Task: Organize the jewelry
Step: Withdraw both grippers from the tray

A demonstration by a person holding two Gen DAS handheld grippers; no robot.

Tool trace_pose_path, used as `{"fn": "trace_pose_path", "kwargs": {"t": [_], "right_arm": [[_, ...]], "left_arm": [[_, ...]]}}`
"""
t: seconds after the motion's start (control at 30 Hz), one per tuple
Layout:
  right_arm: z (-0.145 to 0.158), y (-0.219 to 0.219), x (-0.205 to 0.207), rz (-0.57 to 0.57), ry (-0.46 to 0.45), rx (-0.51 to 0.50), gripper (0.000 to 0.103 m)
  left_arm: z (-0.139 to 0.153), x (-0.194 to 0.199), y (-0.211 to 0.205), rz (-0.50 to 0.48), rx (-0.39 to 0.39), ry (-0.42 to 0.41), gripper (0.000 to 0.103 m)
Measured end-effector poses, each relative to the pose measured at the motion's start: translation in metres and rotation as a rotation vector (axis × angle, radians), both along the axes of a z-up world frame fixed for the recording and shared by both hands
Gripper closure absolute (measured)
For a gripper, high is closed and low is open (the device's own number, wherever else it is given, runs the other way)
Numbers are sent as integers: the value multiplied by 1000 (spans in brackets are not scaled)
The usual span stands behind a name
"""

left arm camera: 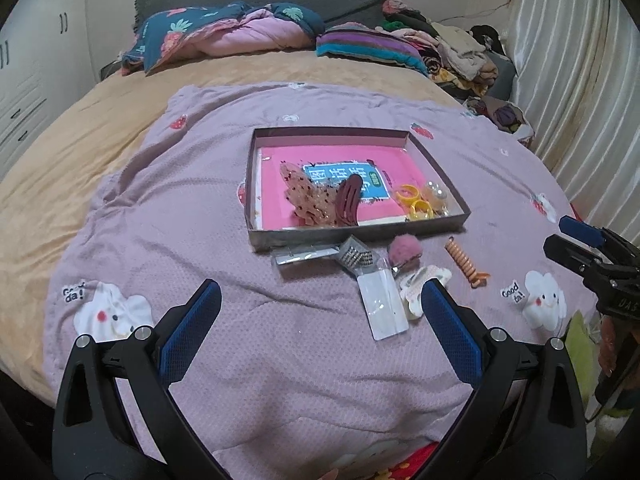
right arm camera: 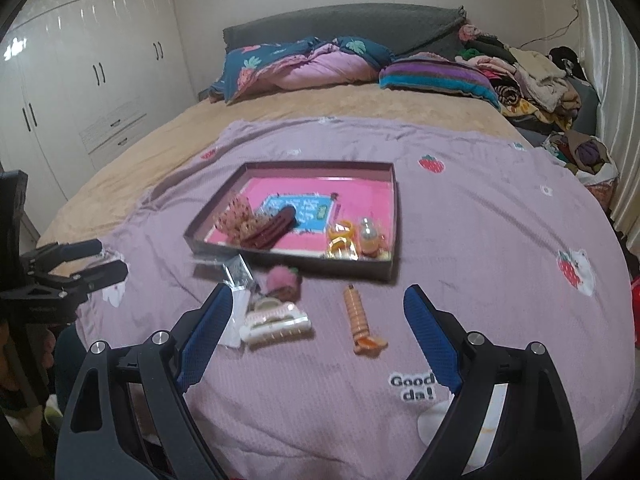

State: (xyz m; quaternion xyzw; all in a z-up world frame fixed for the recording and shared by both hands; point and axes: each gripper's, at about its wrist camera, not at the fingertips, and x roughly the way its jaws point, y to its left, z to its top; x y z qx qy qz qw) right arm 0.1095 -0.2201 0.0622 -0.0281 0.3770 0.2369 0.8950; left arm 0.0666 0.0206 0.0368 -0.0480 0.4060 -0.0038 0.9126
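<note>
A shallow box [left arm camera: 356, 233] [right arm camera: 294, 259] with a pink lining lies on the purple blanket. In it lie a speckled hair claw [left arm camera: 308, 198], a dark red clip [left arm camera: 349, 204] and yellow rings [left arm camera: 416, 202]. In front of it lie an orange spiral clip [left arm camera: 466, 262] [right arm camera: 358, 316], a pink pompom [left arm camera: 404, 252] [right arm camera: 282, 278], a white hair claw [right arm camera: 276, 322] [left arm camera: 420, 286] and clear packets [left arm camera: 384, 308]. My left gripper [left arm camera: 320, 300] is open and empty, near the packets. My right gripper [right arm camera: 320, 308] is open and empty, above the white claw and orange clip.
The purple blanket [left arm camera: 280, 360] covers a tan bed sheet [left arm camera: 60, 152]. Pillows and folded bedding [left arm camera: 240, 32] lie at the headboard, piled clothes [left arm camera: 460, 56] at the far right by a curtain. White wardrobes [right arm camera: 80, 80] stand on the left.
</note>
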Motion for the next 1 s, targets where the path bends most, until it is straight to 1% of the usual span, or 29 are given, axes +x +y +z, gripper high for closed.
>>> {"fn": "trace_pose_path", "kwargs": {"t": [0.3, 0.57, 0.77, 0.97, 1.0], "right_arm": [[-26, -10, -10, -36, 41, -29, 16], [-43, -21, -14, -59, 67, -46, 16], [-54, -26, -17, -59, 80, -63, 16], [-60, -30, -15, -65, 94, -59, 16], [-61, -31, -14, -65, 97, -55, 16]], "left_arm": [[-27, 1, -13, -46, -12, 40, 9], [-54, 7, -33, -114, -36, 89, 9], [-71, 13, -38, -125, -38, 118, 9], [-85, 22, -40, -150, -76, 144, 10], [-87, 24, -40, -153, -90, 152, 12]]}}
